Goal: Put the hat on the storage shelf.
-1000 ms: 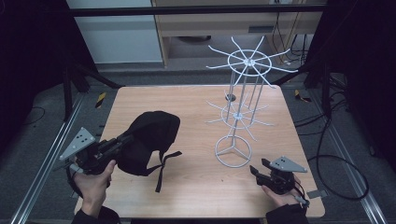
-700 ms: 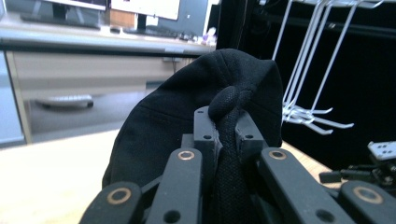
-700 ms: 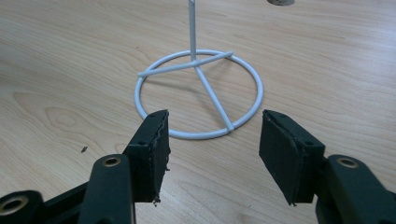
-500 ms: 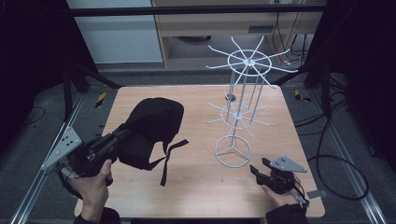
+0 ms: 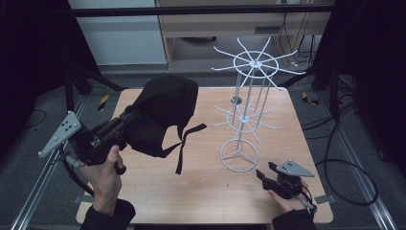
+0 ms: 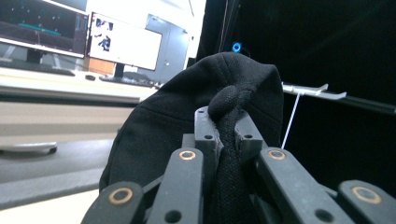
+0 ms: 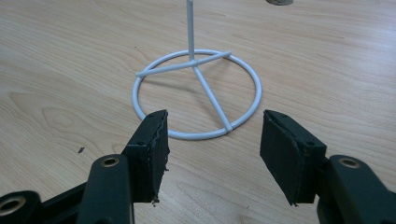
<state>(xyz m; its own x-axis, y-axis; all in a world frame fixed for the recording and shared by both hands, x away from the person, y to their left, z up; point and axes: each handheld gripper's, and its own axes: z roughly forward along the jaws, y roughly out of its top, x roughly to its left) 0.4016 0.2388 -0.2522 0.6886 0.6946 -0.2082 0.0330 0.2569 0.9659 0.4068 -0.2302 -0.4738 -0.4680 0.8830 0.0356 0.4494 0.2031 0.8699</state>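
Observation:
A black cap (image 5: 165,112) hangs in the air over the left half of the table, its strap (image 5: 184,148) dangling. My left gripper (image 5: 130,116) is shut on a fold of the cap (image 6: 229,116), whose cloth bulges between the jaws. A white wire rack (image 5: 253,91) with two tiers of spokes stands on a ring base (image 5: 239,155) right of centre. My right gripper (image 5: 264,174) rests low at the front right, open, with its jaws pointing at the ring base (image 7: 198,93) and nothing between them.
The wooden table (image 5: 201,191) has bare room at the front centre. Metal rails (image 5: 359,177) run along both sides, with cables on the floor at the right. A cabinet (image 5: 210,24) stands behind the table. Monitors (image 6: 123,42) show in the left gripper view.
My left gripper has lifted the cap off the table and drawn back to the left, tilting the cap up toward the rack. The right gripper has stayed still.

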